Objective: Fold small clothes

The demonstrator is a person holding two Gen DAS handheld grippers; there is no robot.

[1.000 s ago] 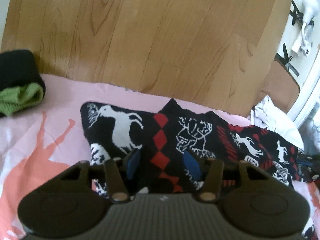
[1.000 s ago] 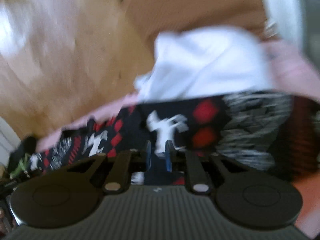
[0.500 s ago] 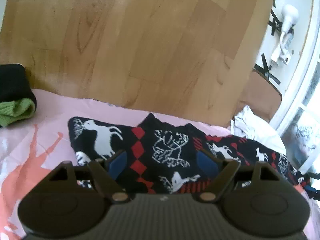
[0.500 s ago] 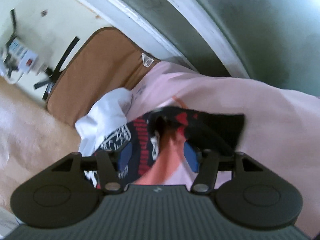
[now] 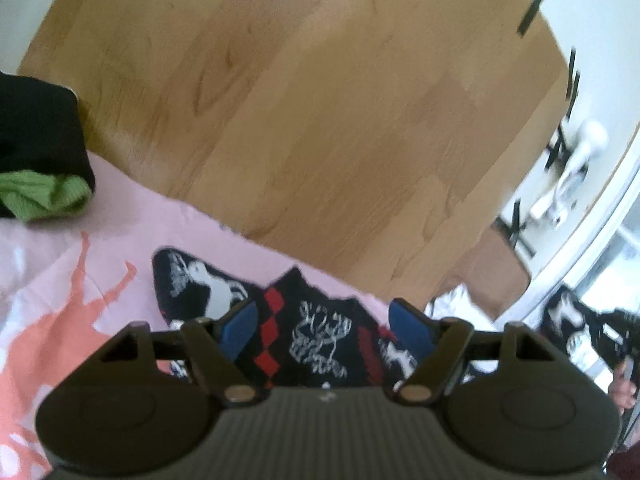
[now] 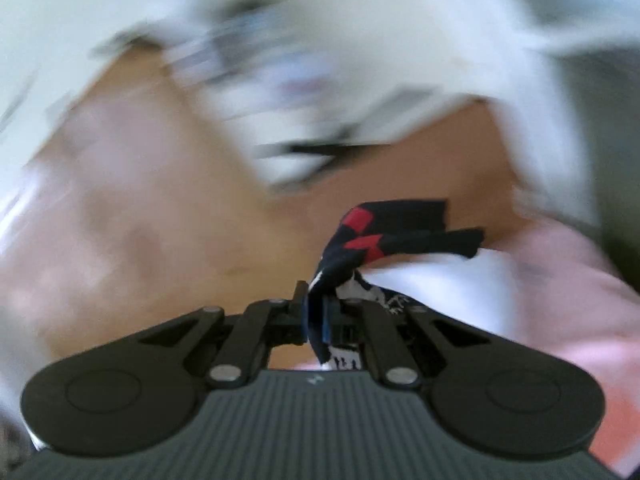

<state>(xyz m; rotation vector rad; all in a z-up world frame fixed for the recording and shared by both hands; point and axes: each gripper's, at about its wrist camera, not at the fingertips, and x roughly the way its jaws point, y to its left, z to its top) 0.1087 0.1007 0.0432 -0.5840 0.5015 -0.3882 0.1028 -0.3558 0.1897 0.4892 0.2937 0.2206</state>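
A black knit garment (image 5: 312,332) with red diamonds and white deer lies on the pink sheet (image 5: 132,236) near the bed's edge. My left gripper (image 5: 326,330) is open and empty, just above it, blue pads apart. In the right wrist view my right gripper (image 6: 316,312) is shut on one end of the same black and red garment (image 6: 384,232), lifted off the sheet; the view is blurred by motion.
A folded black and green pile (image 5: 36,160) sits at the left on the sheet. Wooden floor (image 5: 320,120) lies beyond the bed edge. A white cloth (image 6: 432,284) lies by the garment at the right. A brown mat (image 5: 492,280) is by the wall.
My left gripper opened and rose off the garment. My right gripper opened, then shut again on the garment's end and is swinging fast with it.
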